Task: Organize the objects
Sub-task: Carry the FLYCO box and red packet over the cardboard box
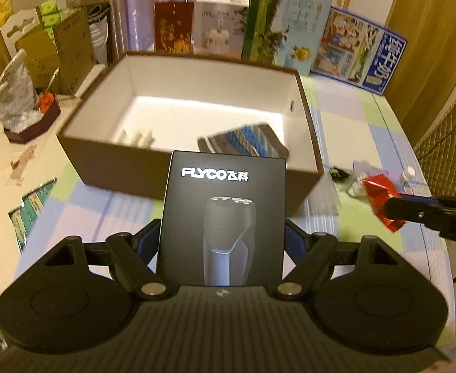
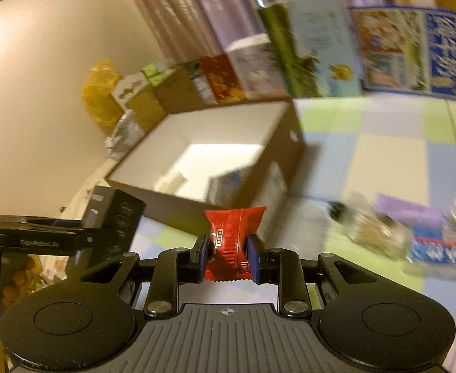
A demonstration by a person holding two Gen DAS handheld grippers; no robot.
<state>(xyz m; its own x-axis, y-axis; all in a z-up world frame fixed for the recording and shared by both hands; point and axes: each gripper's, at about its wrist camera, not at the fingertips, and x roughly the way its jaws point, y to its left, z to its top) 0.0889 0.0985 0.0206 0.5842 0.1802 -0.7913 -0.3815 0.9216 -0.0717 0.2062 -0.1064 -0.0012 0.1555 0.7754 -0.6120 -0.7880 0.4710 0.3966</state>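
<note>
- The left gripper (image 1: 222,236) stands wide, its pads clamped on the sides of the black shaver box (image 1: 223,214), which is held just short of the open storage box (image 1: 193,183).
- The right gripper (image 2: 228,256) is nearly closed, pinching a red snack packet (image 2: 231,242).
- My advice: clear the near wall, then lower each onto bare floor beside the striped item (image 1: 243,143).

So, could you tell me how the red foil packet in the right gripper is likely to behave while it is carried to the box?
The red foil packet is pinched in at its middle by the right gripper, so it is probably soft and crushable. Its glossy wrapper looks slippery, so it might slide if the grip loosens. Being small and thin, it is likely light.
</note>
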